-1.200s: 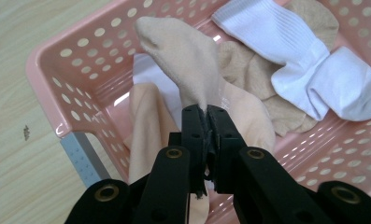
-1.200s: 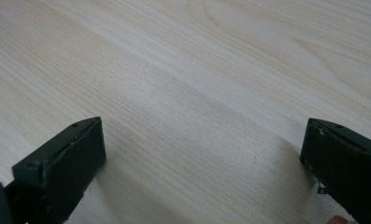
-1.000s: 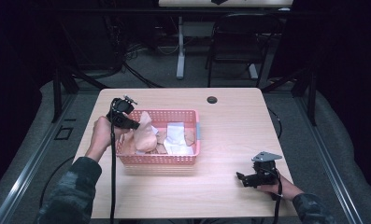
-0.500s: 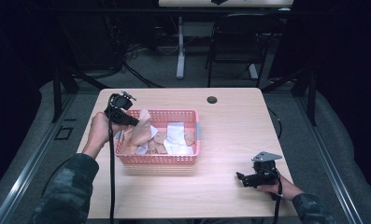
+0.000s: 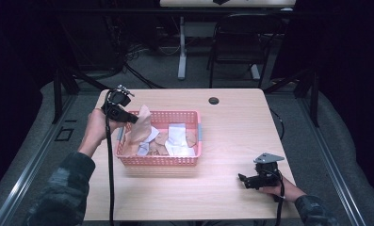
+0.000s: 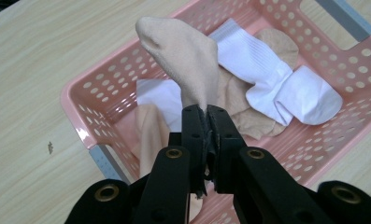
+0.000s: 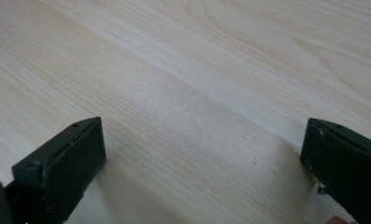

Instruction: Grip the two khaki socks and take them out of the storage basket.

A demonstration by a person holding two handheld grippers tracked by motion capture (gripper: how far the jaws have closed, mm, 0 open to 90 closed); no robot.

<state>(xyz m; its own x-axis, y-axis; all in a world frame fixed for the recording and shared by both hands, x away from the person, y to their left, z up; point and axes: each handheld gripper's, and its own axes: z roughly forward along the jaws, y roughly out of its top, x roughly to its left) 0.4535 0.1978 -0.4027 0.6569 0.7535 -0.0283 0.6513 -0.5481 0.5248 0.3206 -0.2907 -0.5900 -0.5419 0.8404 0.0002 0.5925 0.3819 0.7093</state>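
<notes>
Right tongs (image 5: 245,180) rest low over bare table (image 5: 231,127) at the near right corner, held in the person's right hand. Jaws spread wide in the right gripper view, nothing between them but wood grain. Well apart from the basket.

Left tongs (image 6: 205,122) are clamped on a beige sock (image 6: 185,60), pinched at one end. In the left gripper view the sock runs straight away from the jaw tips, its long axis roughly in line with the tongs, its free end rounded and lifted above the other laundry. In the high view the same sock (image 5: 141,125) hangs over the left end of the pink basket (image 5: 157,161), its lower part down among the contents, so it is not fully clear of the basket.

Inside the basket: white socks (image 6: 286,84) toward the far right side, more beige pieces (image 6: 248,119) underneath, another beige sock (image 6: 148,135) against the near wall by the grey handle (image 6: 109,161).

Judgement: step in hand is drawing one beige sock out of the basket, early stage. The left hand is the one engaged and nearer; the basket's left wall lies between the sock and open table on that side. Sock must rise along its own axis before it can cross that rim. Risk: the trailing end drags a neighbouring sock with it.

Far side: small dark round object (image 5: 214,100) near the table's back edge; chair (image 5: 241,42) beyond.
</notes>
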